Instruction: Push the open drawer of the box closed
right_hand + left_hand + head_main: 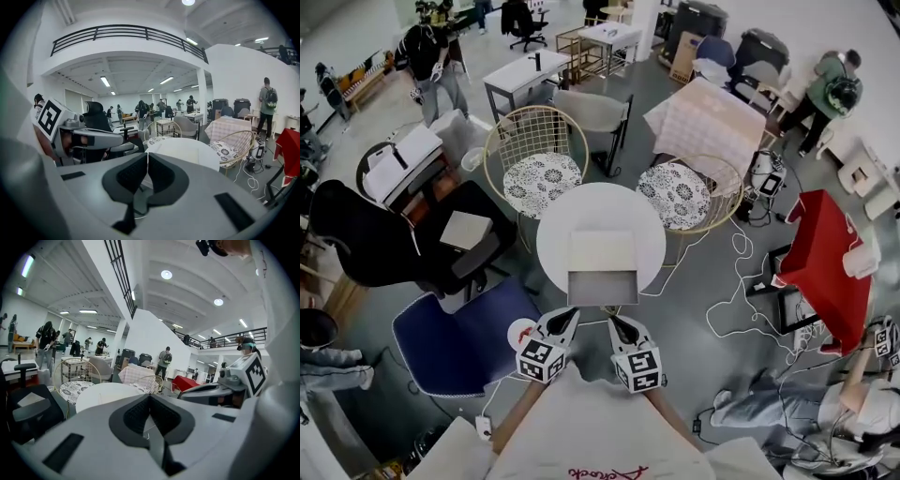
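On the round white table [551,246] stands a pale box [602,249], its drawer [602,286] pulled out toward me. Both grippers hover just short of the table's near edge, in front of the drawer and not touching it. My left gripper [566,319] is shut with nothing in it, and its pads meet in the left gripper view [150,397]. My right gripper [620,324] is also shut and empty [147,155]. From both gripper views the table top [105,392] [187,147] shows beyond the jaws, which hide the box.
Two wire chairs with patterned cushions [542,178] [675,193] stand behind the table. A blue chair [459,337] and a black office chair [375,239] are at the left. Cables [736,291] lie on the floor to the right, near a red table [830,267]. Several people are in the room.
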Available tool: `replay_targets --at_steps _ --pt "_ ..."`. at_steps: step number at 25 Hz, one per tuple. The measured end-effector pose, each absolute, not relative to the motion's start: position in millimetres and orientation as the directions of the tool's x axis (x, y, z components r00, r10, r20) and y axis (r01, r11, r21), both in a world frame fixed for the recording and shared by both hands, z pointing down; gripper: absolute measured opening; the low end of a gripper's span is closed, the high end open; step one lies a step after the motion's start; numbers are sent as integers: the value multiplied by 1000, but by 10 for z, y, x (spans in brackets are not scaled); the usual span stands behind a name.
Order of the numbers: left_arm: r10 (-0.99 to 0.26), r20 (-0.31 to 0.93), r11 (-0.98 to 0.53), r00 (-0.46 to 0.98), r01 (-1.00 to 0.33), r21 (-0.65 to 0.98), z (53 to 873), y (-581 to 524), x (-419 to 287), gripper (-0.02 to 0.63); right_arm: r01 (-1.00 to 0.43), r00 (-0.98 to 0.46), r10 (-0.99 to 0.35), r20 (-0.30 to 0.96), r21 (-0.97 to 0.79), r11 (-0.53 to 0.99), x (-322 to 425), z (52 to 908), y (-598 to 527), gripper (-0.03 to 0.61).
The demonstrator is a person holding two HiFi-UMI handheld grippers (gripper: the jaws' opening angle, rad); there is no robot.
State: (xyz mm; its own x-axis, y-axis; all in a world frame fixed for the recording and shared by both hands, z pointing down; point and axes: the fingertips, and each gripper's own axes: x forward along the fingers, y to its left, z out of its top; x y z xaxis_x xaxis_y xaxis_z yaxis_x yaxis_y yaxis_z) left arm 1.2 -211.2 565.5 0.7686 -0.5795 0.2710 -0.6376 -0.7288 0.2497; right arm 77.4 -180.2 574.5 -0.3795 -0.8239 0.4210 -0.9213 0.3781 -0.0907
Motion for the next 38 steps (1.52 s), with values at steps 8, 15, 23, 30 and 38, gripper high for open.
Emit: replay_targets --at_steps 8,15,23,30,38 --pt "-601 325 -684 730 -681 263 5843 -2059 97 12 -895 -441 -768 464 -168 412 917 6010 -1775 17" --pt "-569 387 -667 726 -683 299 6105 -1932 25 12 -900 -430 -694 578 -220 375 854 6519 -1637 20" --pt "-533 446 -634 719 -689 352 6450 -1754 -52 12 -913 -401 -624 671 -238 330 823 7107 -1521 20" --pt "-537 463 -608 705 -704 366 6596 -1717 -70 12 -918 -396 -588 705 -285 277 890 7518 -1615 138" --pt "-542 490 -567 683 -727 386 6751 -1583 -245 12 -939 -343 -586 734 -258 227 882 7942 -2025 144"
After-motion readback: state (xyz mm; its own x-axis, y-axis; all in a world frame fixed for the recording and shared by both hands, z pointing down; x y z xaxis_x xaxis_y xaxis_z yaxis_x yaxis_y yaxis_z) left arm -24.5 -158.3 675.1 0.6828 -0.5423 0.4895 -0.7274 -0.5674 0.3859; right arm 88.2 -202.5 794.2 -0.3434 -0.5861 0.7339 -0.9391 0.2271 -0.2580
